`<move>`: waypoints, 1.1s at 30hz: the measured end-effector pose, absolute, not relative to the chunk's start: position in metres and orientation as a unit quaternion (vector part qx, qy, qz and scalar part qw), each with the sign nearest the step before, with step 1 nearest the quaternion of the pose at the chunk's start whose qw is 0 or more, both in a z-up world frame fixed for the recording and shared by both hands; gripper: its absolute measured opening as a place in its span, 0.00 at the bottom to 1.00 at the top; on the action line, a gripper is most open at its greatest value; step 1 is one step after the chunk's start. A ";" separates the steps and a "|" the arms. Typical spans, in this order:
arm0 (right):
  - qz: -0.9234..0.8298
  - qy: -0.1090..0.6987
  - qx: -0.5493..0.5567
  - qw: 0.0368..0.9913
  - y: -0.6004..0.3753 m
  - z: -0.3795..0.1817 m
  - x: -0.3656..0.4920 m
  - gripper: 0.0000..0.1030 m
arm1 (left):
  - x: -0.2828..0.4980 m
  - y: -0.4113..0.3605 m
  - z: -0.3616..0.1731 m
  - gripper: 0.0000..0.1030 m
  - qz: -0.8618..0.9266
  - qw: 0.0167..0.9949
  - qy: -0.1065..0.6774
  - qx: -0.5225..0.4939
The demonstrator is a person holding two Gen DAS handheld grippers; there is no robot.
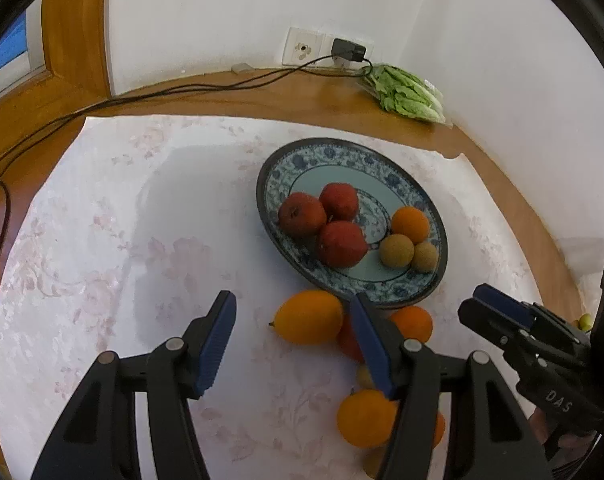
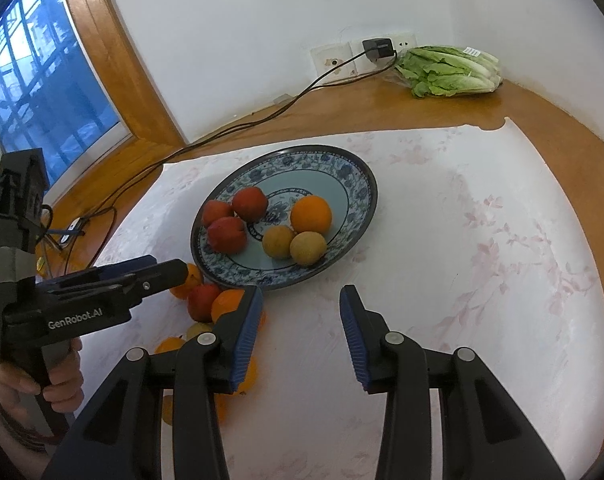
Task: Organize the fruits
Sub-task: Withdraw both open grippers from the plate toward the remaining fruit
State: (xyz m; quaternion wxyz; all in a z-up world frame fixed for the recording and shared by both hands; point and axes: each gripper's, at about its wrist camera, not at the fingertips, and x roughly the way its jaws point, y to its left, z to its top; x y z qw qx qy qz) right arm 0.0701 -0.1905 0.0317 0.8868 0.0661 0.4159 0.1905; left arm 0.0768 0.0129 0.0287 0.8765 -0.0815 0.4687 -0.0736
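Plate (image 1: 285,156): 3 red fruits (image 1: 322,220), 1 orange, 2 brown.
Loose fruit (image 1: 308,317): on the worktop, beside the plate.
My left tongs (image 1: 293,340): wide, empty.
My right tongs (image 2: 299,332): apart, empty.
Right view only: window (image 2: 41,92).

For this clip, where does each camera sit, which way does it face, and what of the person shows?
Left wrist: on the left tool, angled down at the loose fruit near the plate; the right tool shows at right.
Right wrist: on the right tool, angled down at bare cloth before the plate; the left tool and hand show at left.
Shared: plate, lettuce, wall sockets.
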 end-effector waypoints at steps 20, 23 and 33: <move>0.198 0.425 0.073 0.880 -0.186 0.026 0.069 0.40 | 0.076 0.019 0.021 0.44 -0.099 0.863 0.477 -0.134; 0.200 0.423 0.073 0.881 -0.185 0.026 0.068 0.40 | 0.077 0.020 0.021 0.41 -0.103 0.860 0.479 -0.143; 0.202 0.421 0.071 0.881 -0.183 0.027 0.067 0.40 | 0.071 0.021 0.023 0.37 -0.089 0.866 0.475 -0.128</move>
